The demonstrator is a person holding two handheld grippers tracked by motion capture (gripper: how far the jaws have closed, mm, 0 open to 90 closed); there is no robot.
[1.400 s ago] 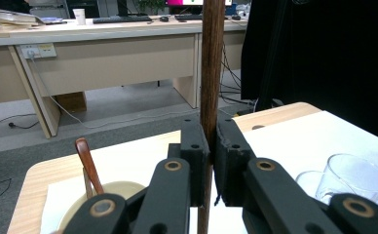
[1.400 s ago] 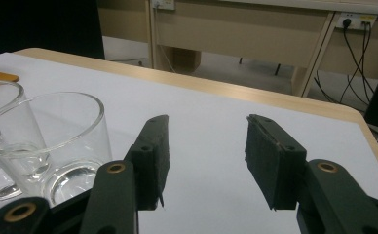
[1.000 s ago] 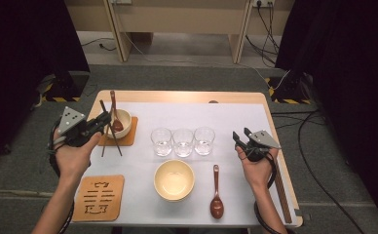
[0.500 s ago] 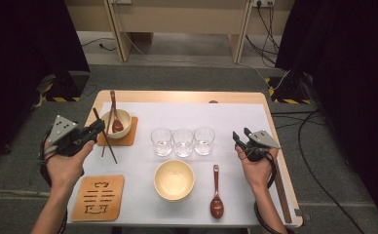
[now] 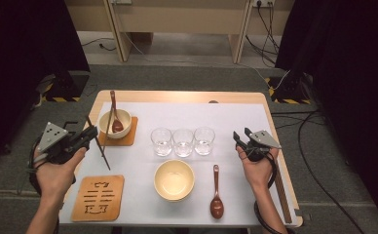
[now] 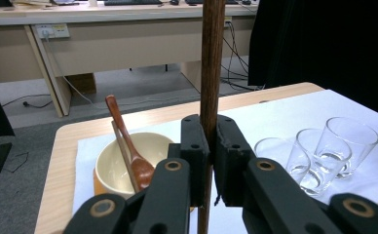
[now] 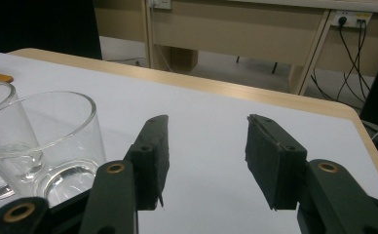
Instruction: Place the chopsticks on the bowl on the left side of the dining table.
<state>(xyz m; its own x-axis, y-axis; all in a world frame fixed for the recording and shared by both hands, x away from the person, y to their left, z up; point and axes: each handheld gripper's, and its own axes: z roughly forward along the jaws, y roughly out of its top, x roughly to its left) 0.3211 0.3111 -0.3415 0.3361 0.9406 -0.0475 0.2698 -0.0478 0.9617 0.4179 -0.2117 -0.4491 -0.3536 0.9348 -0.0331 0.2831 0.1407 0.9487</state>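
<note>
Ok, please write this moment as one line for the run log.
left gripper: shut on chopstick | right gripper: open, holding nothing | second chopstick: leaning in bowl with spoon

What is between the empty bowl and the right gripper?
A brown spoon lies on the table between the empty bowl and the right gripper, seen in the high view.

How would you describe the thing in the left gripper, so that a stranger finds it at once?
Look at the left edge of the white table, in front of the bowl on the wooden coaster. There the left gripper clamps a thin dark chopstick. Unlike its pale partner leaning in that bowl, it slants in the air.
</note>
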